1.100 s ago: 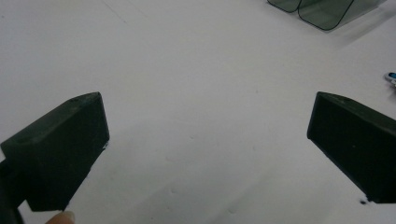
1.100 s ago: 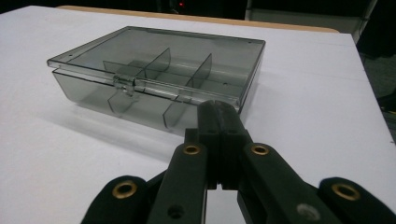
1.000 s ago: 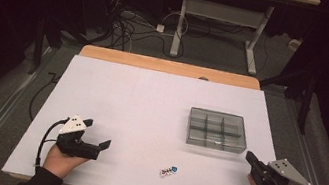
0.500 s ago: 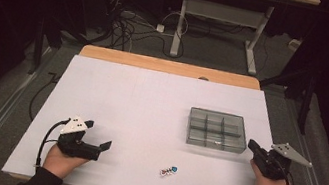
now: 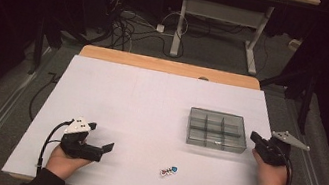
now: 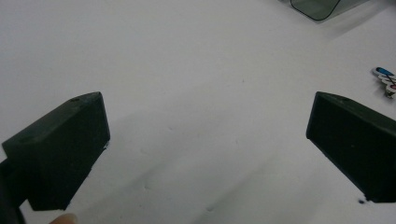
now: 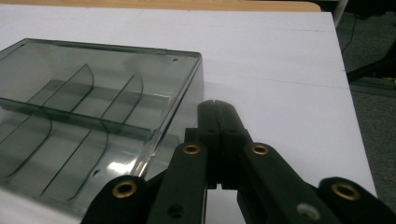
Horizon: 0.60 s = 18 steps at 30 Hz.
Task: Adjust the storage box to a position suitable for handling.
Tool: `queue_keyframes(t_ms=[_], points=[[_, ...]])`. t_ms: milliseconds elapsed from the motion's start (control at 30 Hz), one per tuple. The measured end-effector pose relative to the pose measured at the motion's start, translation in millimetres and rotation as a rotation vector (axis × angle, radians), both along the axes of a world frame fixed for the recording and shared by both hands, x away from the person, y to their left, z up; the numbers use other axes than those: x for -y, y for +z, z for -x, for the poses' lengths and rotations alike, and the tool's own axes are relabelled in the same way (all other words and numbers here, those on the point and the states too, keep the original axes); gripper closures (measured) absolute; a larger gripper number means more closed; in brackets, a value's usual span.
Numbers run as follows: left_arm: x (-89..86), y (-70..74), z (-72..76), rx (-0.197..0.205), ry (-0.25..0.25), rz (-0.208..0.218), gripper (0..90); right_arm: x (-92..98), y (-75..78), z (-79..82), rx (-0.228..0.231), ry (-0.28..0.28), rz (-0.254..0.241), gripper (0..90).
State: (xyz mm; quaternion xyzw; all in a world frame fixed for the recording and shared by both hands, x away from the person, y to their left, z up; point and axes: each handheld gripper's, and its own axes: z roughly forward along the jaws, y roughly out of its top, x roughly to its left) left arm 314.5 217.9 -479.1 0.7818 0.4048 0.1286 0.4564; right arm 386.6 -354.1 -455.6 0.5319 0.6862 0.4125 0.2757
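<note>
The clear compartment box lies on the white desk, at about 4 o'clock from the middle. The right hand-held gripper, jaws pressed together and empty, sits just beside its right wall. The left hand-held gripper rests wide open, holding nothing, at 8 o'clock. The box seems light, stiff, slippery plastic; I would grip a thin side wall.

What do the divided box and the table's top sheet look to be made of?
The divided box looks like smoke-tinted clear plastic with a glossy finish: its partitions and the table show through its walls, and its edges catch reflections. The white sheet looks matte, perhaps paper or laminate; a bare wooden edge shows beyond it.
</note>
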Motion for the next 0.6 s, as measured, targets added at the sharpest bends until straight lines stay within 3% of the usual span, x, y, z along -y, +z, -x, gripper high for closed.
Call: queue_keyframes(t_ms=[333, 600], points=[[1.6, 0.7, 1.7, -0.002, -0.014, -0.006, 0.0, 8.5, -5.0, -20.0, -0.053, 0.007, -0.017, 90.0], [3.8, -0.1, 2.6, -0.003, -0.018, -0.014, 0.0, 4.6, -11.6, -32.1, -0.096, 0.045, 0.006, 90.0]])
